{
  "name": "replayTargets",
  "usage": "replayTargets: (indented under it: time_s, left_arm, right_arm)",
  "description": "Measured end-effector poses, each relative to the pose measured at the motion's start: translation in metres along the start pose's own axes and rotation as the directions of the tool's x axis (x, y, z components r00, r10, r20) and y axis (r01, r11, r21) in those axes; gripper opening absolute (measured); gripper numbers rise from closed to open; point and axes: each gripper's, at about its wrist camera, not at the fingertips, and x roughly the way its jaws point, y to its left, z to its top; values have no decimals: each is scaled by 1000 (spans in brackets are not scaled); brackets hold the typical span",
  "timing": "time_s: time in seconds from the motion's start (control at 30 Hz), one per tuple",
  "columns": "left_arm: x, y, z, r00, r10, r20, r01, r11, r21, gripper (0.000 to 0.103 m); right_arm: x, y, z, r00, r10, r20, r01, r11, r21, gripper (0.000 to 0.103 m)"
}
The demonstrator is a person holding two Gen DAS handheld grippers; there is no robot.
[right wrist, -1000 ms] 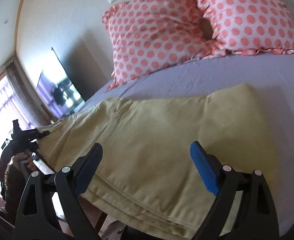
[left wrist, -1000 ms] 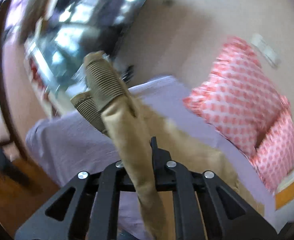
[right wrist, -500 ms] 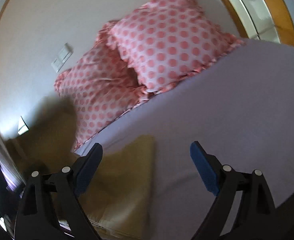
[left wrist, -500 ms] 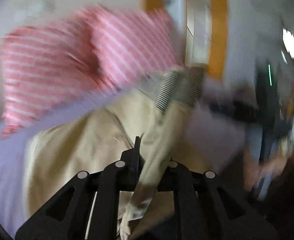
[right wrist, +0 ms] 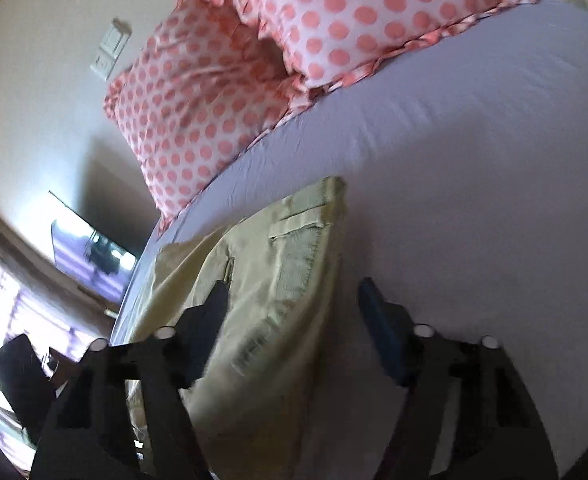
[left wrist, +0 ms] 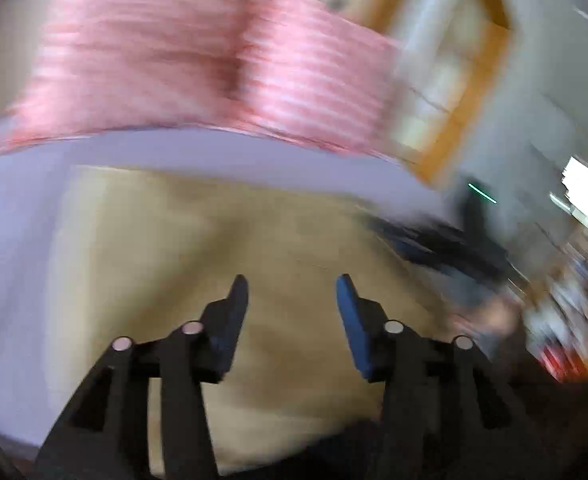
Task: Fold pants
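Note:
The tan pants (left wrist: 198, 240) lie folded on the lilac bed sheet (left wrist: 10, 216). My left gripper (left wrist: 292, 290) is open and empty just above the pants; this view is motion-blurred. In the right wrist view the pants (right wrist: 278, 280) lie with the waistband and a pocket flap toward the pillows. My right gripper (right wrist: 294, 296) is open and empty, low over the pants' right edge, with the left finger over the cloth and the right finger over the sheet (right wrist: 473, 184).
Two pink polka-dot pillows (right wrist: 254, 64) lean on the wall at the head of the bed, blurred in the left wrist view (left wrist: 198, 64). A TV screen (right wrist: 90, 256) hangs on the left wall. The other gripper shows as a dark blur (left wrist: 441, 244) at the right.
My left gripper has let go of the pants leg and opened; the leg now lies folded over the pants. My right gripper swung back down over the pants' edge.

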Motion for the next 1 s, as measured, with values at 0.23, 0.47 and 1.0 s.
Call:
replayTargets:
  time_s: [0.23,0.47,1.0]
  left_arm:
    - [27,96,22,980,114,-161,-133,984,-117,60]
    - [64,105,37,966,-83,-246,43,986,-163,65]
    - [112,98,147,987,81,-135,-96,989,-109,10]
  right_arm:
    - [16,0,12,996,54,-75,-54,999,-1,47]
    - [27,-9,22,986,108,-124,-104,994,37,32]
    - [58,22,133,966,253,-59,-249,966,68,10]
